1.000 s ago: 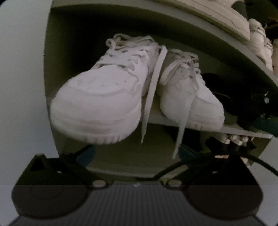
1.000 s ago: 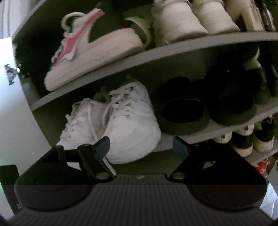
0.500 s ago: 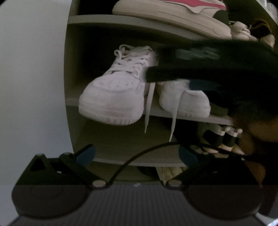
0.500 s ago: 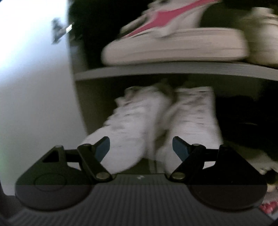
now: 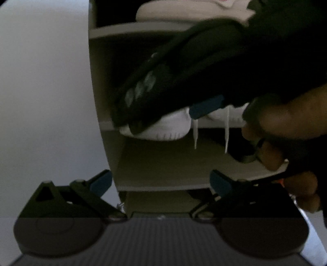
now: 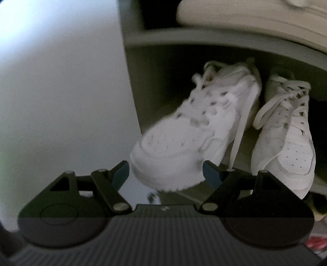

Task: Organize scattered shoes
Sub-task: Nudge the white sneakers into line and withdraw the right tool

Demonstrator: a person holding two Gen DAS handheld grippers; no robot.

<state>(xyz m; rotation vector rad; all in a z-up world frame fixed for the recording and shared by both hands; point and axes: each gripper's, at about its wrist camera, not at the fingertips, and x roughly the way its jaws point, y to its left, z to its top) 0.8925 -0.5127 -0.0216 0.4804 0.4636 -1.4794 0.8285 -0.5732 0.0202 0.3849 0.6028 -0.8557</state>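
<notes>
Two white lace-up sneakers stand side by side on a grey rack shelf. My right gripper is open, and the blurred toe of the left sneaker sits between its blue pads, overhanging the shelf edge. The right sneaker stands free beside it. In the left wrist view the right gripper's black housing and a hand cover most of the sneakers. My left gripper hangs open and empty, lower and further back.
A pale shoe lies on the shelf above. The rack's side panel meets a plain wall on the left. A lower shelf shows beneath the sneakers, with two laces hanging over it.
My right gripper swung left from the black slippers to the left white sneaker and now blocks the left wrist view. My left gripper drew back from the sneakers.
</notes>
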